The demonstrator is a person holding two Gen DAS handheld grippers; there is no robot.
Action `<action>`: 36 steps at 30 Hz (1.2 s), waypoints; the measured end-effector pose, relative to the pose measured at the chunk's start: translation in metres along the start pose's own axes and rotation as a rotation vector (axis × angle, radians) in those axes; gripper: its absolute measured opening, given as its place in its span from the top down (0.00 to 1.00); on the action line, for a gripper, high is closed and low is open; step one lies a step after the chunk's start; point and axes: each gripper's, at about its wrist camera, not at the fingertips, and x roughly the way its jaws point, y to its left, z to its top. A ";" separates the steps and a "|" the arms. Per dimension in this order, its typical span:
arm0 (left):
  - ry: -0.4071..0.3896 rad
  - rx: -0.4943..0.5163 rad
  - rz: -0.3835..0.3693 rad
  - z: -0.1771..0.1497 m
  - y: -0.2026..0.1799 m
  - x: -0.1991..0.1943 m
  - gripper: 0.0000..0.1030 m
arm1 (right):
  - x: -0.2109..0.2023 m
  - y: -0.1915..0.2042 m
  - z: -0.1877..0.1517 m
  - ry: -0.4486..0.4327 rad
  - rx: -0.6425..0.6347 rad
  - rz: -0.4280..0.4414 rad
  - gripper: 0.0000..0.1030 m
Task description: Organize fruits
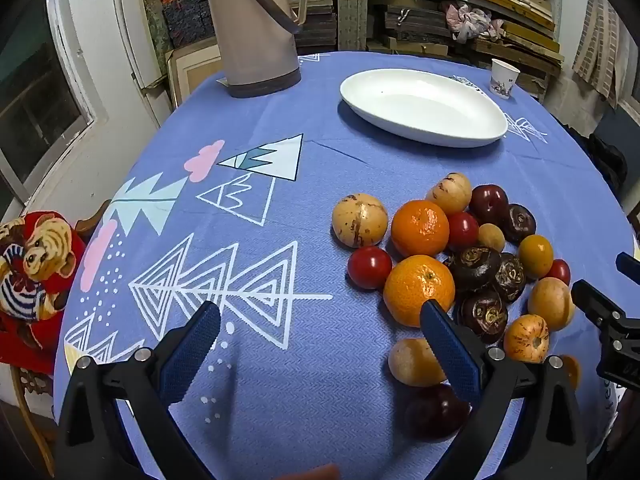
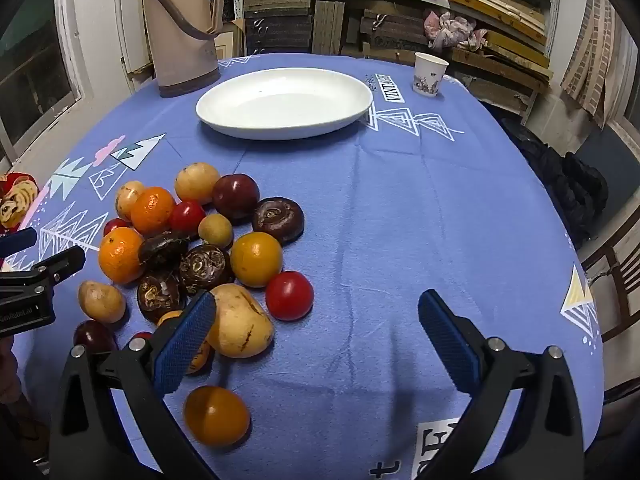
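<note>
A blue tablecloth (image 2: 400,208) with white tree shapes is spread under everything. A tall beige flask (image 1: 256,28) is seen far ahead of the left fingers. A white plate (image 2: 286,102) is set on the cloth, well ahead of both pairs of fingers, and nothing is seen in it. A small paper cup (image 2: 429,74) is placed to the right of the plate.

The fruits (image 2: 192,248) are heaped together on the cloth, between the two tools. In the left wrist view, the heap is found ahead of the right-hand finger. Two oranges (image 1: 419,227) are seen there, and the nearer one is partly hidden by that finger. A red tomato (image 2: 289,295) is seen between the right gripper's fingers, closer to its left finger.

The left gripper (image 1: 320,330) is held wide open, and nothing is gripped. The right gripper (image 2: 318,320) is held wide open too, with only cloth under the middle of the gap.
</note>
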 end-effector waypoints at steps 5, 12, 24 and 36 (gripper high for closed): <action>-0.011 -0.023 0.000 0.002 0.000 -0.006 0.03 | -0.002 0.002 -0.001 0.004 0.009 0.012 0.04; -0.022 -0.020 0.000 0.001 0.006 -0.012 0.03 | -0.006 0.004 -0.002 0.002 0.010 0.019 0.04; -0.018 -0.018 0.000 -0.001 0.001 -0.018 0.03 | -0.010 0.004 -0.003 -0.003 0.009 0.020 0.04; -0.017 -0.017 -0.004 -0.002 -0.002 -0.020 0.03 | -0.012 0.005 -0.003 -0.007 0.008 0.019 0.04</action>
